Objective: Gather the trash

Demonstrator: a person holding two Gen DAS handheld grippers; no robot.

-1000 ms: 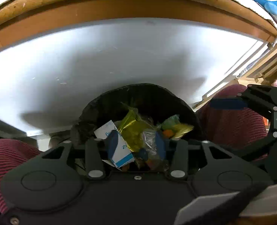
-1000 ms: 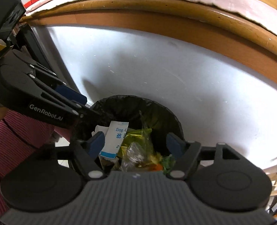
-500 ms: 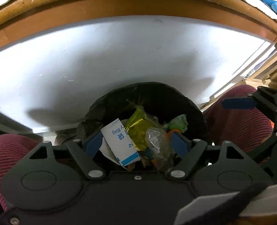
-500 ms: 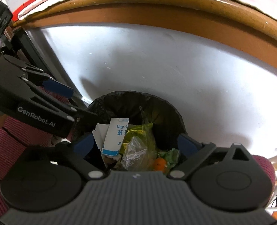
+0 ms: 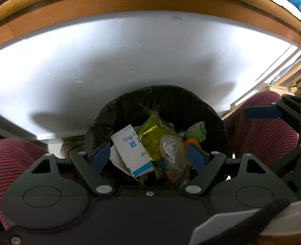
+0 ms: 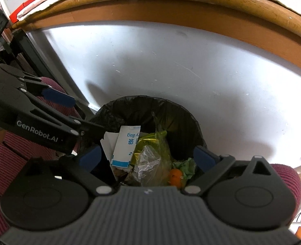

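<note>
Left claw [image 5: 148, 156] hangs w/ its blue pads spread wide & nothing held; right claw [image 6: 148, 158] is spread even wider, also empty. Both point down at the bin [image 5: 166, 100], which sits right under them, just in front of the white panel [image 5: 89, 71], btw the person's two red striped knees [image 5: 9, 163]. From the left claw the trash lies straight ahead & below, in the gap btw its pads but not touched by them. Going left to right in the bin: a white & blue paper packet [image 5: 133, 149], flat & stiff, standing on end w/ its long side tipped up and leaning left; then a gold foil wrapper [image 5: 150, 140], shiny & crumpled; then a clear plastic bag [image 5: 170, 151], thin, soft & wrinkly; then a green scrunched bit [image 5: 196, 131] w/ sth small, round & orange [image 6: 176, 175] next to it. Bin liner is black, thin & crinkly, folded over the rim. Looks like both claws are about as near, left one by the packet side, right one by the green & orange side. My guess: stuff is already in, so next they'd go for the liner's edge.
</note>
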